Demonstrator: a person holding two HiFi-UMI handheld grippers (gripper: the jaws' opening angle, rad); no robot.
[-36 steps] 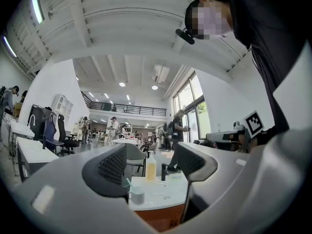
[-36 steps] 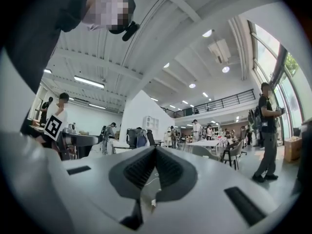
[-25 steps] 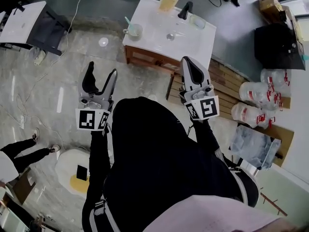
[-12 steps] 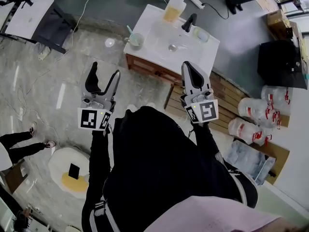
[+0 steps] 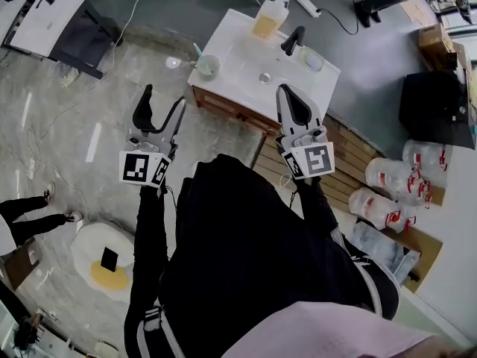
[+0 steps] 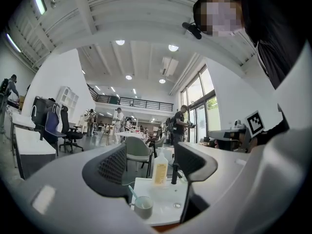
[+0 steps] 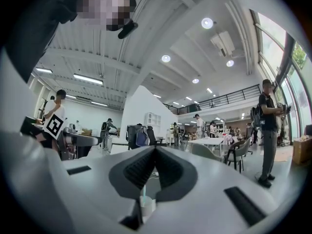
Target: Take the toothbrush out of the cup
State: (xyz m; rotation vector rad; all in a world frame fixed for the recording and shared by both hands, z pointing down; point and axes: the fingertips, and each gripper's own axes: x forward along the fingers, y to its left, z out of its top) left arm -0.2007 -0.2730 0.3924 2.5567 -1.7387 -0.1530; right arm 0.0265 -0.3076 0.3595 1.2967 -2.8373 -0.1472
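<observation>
While toothbrush (image 6: 132, 193) stands in cup (image 6: 143, 209), left gripper's (image 5: 164, 99) fingers (image 5: 142, 112) gape well short.

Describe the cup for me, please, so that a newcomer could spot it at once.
Look for the wooden cabinet with a white sink top. The cup sits at its front left corner, away from the yellow bottle and black tap at the back. Alone among them, it holds a teal toothbrush.
</observation>
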